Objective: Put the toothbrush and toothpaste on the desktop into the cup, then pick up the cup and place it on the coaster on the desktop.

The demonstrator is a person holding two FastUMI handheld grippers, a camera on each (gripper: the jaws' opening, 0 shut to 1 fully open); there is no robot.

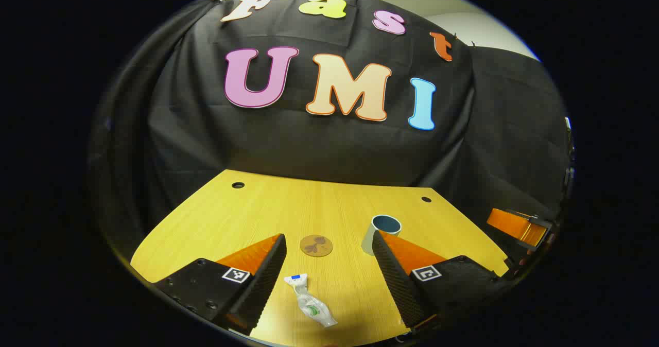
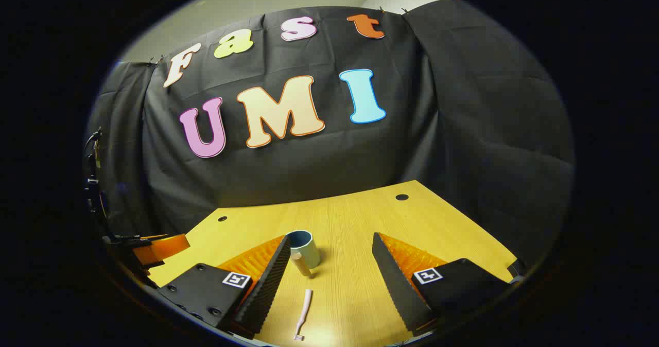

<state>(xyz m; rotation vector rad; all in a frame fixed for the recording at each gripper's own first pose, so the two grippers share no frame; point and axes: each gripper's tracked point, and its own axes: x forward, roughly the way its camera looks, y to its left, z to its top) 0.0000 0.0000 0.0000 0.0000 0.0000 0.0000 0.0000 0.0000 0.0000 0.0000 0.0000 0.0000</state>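
In the left gripper view, a crumpled white toothpaste tube (image 1: 310,301) with a blue cap lies on the yellow desktop (image 1: 226,213), low between my left gripper's fingers. That left gripper (image 1: 328,235) is open and holds nothing. Beyond it lie a round brown coaster (image 1: 316,245) and, to its right, a pale cup (image 1: 383,232) with a dark blue inside, partly behind one finger. In the right gripper view, a pink toothbrush (image 2: 304,313) lies between the fingers of my open right gripper (image 2: 331,236). The cup (image 2: 305,248) stands farther ahead with a tan stub (image 2: 301,263) at its near side.
Two round cable holes (image 1: 238,185) (image 1: 426,199) sit near the desk's far edge, with the black cloth wall right behind it. The other gripper's orange and black body (image 1: 520,226) shows at the right edge of the left gripper view, and an orange gripper body (image 2: 154,249) at the left edge of the right gripper view.
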